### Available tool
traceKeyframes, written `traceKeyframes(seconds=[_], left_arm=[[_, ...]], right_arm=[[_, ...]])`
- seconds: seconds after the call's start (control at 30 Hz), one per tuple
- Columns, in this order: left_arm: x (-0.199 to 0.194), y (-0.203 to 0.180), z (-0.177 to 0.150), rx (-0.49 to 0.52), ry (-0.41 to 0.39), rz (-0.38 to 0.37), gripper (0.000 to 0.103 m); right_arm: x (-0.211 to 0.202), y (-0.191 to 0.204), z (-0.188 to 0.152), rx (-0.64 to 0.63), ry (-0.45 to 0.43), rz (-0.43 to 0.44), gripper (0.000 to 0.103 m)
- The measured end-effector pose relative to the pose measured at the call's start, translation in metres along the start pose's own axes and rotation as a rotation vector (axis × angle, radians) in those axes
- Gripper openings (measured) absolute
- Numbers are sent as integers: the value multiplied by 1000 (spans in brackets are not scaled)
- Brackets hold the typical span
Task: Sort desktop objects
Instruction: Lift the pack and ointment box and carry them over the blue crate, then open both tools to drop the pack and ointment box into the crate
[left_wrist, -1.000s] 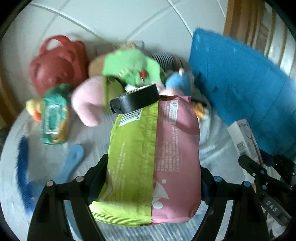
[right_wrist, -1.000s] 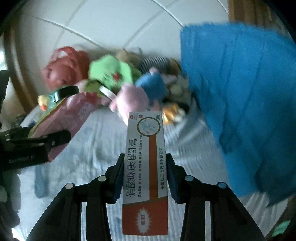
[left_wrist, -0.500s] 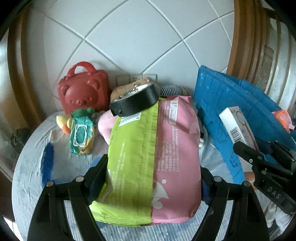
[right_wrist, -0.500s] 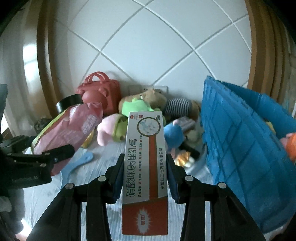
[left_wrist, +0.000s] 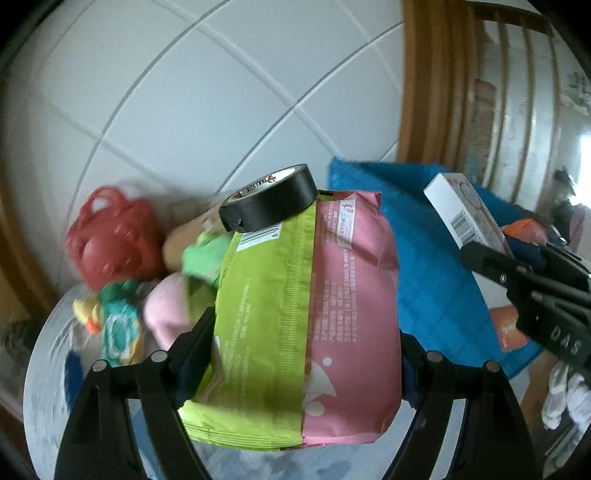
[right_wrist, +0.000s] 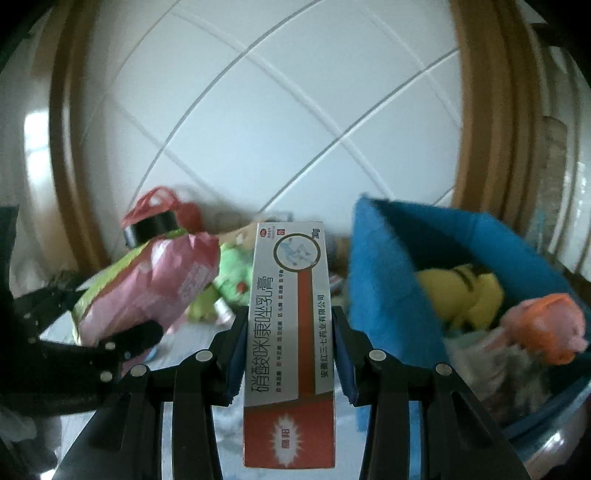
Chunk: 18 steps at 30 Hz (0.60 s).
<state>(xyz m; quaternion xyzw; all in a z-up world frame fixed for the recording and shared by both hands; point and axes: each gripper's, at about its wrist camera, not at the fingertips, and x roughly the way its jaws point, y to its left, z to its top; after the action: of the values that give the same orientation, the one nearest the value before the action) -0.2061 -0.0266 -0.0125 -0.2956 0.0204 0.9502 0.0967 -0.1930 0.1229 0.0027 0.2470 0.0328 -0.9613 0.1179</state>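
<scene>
My left gripper (left_wrist: 301, 354) is shut on a green and pink snack bag (left_wrist: 303, 325), held in the air. A black tape roll (left_wrist: 269, 203) rests on the bag's far end. My right gripper (right_wrist: 290, 328) is shut on a white and red ointment box (right_wrist: 291, 332), also lifted. The box also shows in the left wrist view (left_wrist: 465, 214), and the bag in the right wrist view (right_wrist: 147, 284). A blue storage bin (right_wrist: 391, 280) stands to the right, holding a yellow plush (right_wrist: 465, 291) and an orange-pink plush (right_wrist: 546, 325).
A red bear-shaped case (left_wrist: 110, 240), a pink plush (left_wrist: 166, 317), a green plush (left_wrist: 203, 258) and a teal wipes pack (left_wrist: 118, 332) lie at the back of the round table (left_wrist: 44, 387). A tiled wall stands behind. A wooden frame (left_wrist: 417, 81) is at right.
Both grippers have lifted and tilted up with their loads, now near the blue bin's rim. The bin's inside has come into the right wrist view.
</scene>
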Motion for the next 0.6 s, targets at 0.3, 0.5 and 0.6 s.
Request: traceKeyframes(seconds=[0.3, 0.5, 0.6], left_arm=[[25, -125, 68, 37, -67, -142, 82], [56, -184, 75, 65, 7, -146, 82], [69, -208, 73, 87, 47, -118, 82]], right_arm=[[-32, -141, 29, 34, -63, -99, 41], [-25, -224, 7, 58, 8, -135, 41], [-17, -251, -12, 70, 62, -137, 41]])
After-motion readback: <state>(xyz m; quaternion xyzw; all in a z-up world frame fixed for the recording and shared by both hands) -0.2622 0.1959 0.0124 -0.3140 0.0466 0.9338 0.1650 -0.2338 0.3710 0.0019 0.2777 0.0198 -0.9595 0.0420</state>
